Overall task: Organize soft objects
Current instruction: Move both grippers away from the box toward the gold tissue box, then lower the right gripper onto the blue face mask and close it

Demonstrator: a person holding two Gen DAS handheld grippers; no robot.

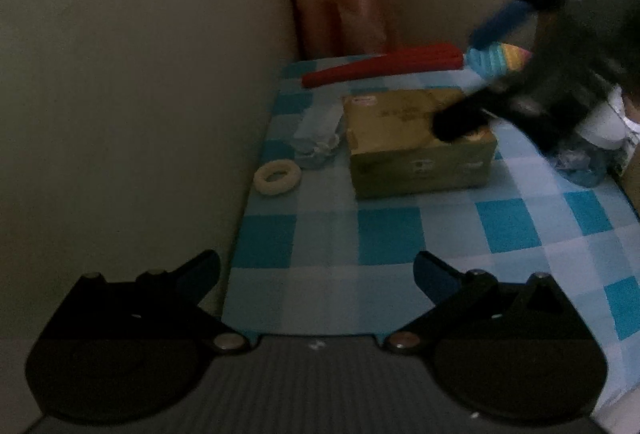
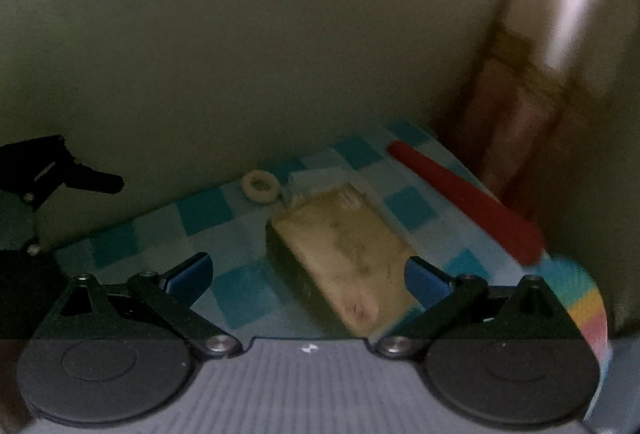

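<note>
Over the cardboard box [image 2: 344, 258] mid-tabletop, we are holding the right claw [image 2: 308, 282] open and empty; the far-left foam ring [image 1: 277, 177] looks light, squashy, best pinched across its rim.

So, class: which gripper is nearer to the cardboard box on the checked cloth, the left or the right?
Right. The right gripper hangs directly over the cardboard box, fingers open on either side of it. The left gripper sits back at the near edge of the checked cloth, well short of the box.
</note>
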